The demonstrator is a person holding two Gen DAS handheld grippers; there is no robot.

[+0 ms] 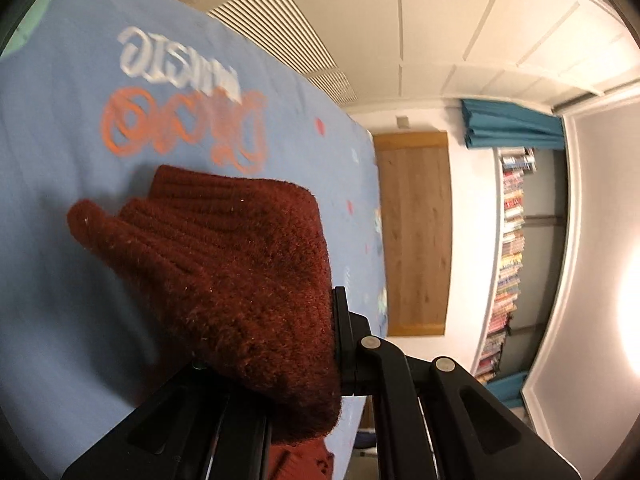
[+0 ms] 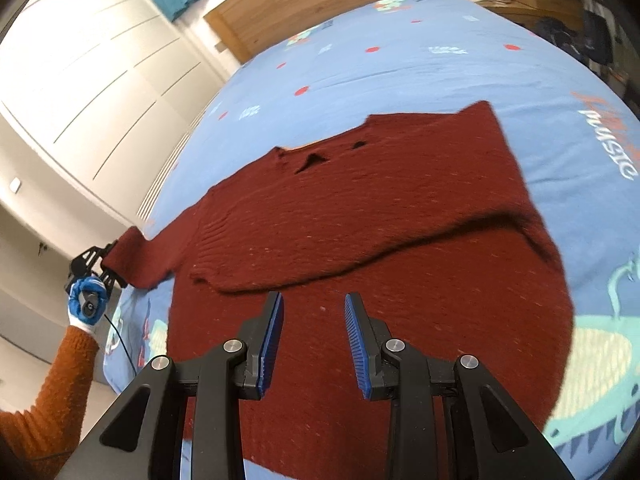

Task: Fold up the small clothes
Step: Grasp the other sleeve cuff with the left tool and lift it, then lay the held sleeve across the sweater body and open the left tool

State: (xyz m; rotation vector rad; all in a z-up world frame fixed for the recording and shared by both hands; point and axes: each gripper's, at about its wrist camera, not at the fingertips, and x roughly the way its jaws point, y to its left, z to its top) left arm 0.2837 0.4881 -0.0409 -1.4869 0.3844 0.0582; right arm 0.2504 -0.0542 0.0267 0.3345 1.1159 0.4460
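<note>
Right wrist view: the right gripper (image 2: pixel 314 336) tilts down over the one dark red sweater (image 2: pixel 360 216), which lies spread on the bed (image 2: pixel 360 64) with its blue printed cover. Its jaws stand parted and released, hovering above the lower body of the knit, nothing between the two blue pads (image 2: pixel 274 336). At far left, a hand (image 2: pixel 88 300) in a blue and white glove (orange sleeve (image 2: pixel 52 392) behind it) carries the left gripper (image 2: pixel 105 261), lifted at the bed's edge. Left wrist view: the left gripper (image 1: pixel 280 376) has its jaws clenched on the sweater's sleeve cuff (image 1: pixel 224 264), which bunches thick over the jaws and hides the fingertips. Two grippers, one sweater, one sleeve raised off the bed; the rest lies flat, a fold ridge across its middle.
</note>
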